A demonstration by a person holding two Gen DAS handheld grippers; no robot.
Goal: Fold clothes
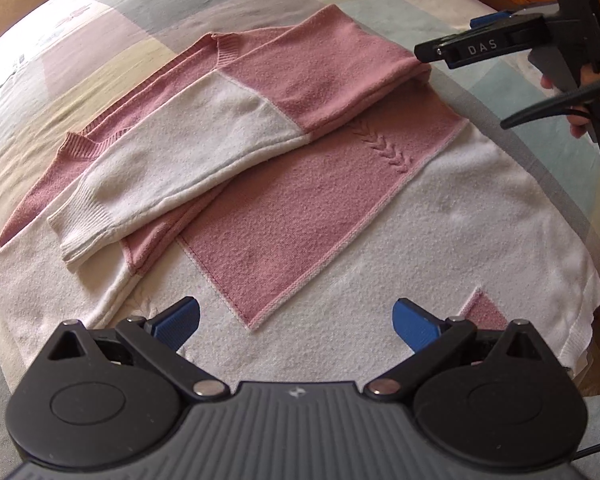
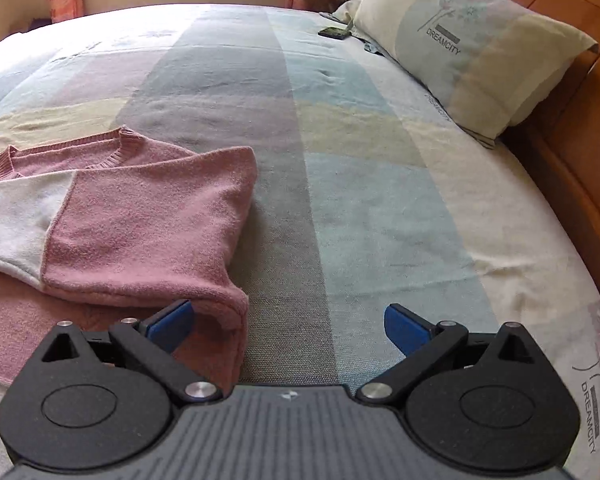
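Observation:
A pink and white knit sweater [image 1: 284,220] lies flat on the bed, with both sleeves folded across its front. The white-cuffed sleeve [image 1: 156,184] lies on top. My left gripper [image 1: 296,322] is open and empty above the sweater's white hem. My right gripper [image 2: 288,326] is open and empty at the folded pink shoulder edge [image 2: 224,308]. It also shows in the left wrist view [image 1: 440,54], next to that fold. The sweater's pink shoulder and neckline show at the left of the right wrist view [image 2: 140,220].
The bed has a pastel patchwork cover [image 2: 340,160]. A pillow [image 2: 472,48] lies at the far right by the wooden headboard [image 2: 580,152]. A small dark phone-like object [image 2: 333,32] lies near the pillow. Curtains hang at the back.

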